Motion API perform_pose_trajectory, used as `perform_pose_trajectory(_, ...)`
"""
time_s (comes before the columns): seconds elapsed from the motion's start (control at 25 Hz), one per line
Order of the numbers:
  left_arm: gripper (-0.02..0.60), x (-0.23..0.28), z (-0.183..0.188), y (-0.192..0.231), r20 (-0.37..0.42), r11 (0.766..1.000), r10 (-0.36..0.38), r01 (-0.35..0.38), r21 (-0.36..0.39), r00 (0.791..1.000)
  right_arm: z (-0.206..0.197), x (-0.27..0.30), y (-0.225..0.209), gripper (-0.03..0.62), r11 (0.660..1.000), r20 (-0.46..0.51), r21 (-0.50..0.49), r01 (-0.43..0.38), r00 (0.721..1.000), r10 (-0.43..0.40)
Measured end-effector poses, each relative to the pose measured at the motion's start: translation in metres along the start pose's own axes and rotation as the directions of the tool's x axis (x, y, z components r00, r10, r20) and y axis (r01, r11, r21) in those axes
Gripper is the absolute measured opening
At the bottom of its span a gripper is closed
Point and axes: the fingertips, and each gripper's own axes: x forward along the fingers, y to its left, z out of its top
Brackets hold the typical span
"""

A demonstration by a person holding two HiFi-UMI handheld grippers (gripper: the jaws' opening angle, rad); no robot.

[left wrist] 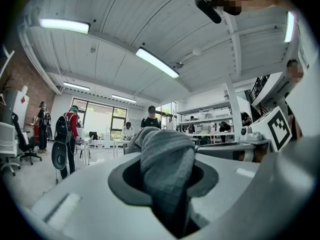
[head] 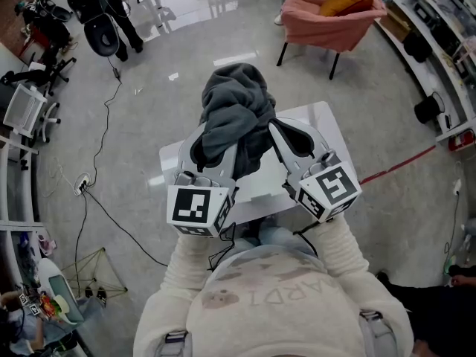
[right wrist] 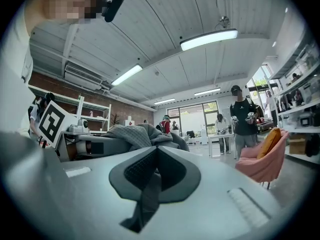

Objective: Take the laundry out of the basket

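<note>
A dark grey garment [head: 234, 114] hangs bunched up between my two grippers, lifted above a white table [head: 323, 129]. My left gripper [head: 210, 141] is shut on the garment's left side; in the left gripper view a thick fold of the grey cloth [left wrist: 167, 159] fills the gap between the jaws [left wrist: 172, 186]. My right gripper [head: 279, 134] is shut on the right side, and in its own view a thin strip of the cloth [right wrist: 147, 196] is pinched in the closed jaws [right wrist: 152, 169], with the bundle [right wrist: 135, 134] beyond. No basket shows in any view.
A pink armchair [head: 331, 13] with an orange cushion stands beyond the table, seen also as the pink chair [right wrist: 265, 159]. Black cables [head: 104, 125] run over the grey floor at left. Shelves line the right wall. Several people stand in the room, one person [right wrist: 243, 116] close by.
</note>
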Motion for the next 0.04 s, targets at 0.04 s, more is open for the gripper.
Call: perform_pose_trajectory(0.04,0.132,-0.0005,0.0009,-0.0003,0.002,1.000,0.002,-0.002,0.001,1.000,0.0006,-0.0006,0.0002,0.026,1.000,0.001,-0.001,-0.001,1.000,0.001)
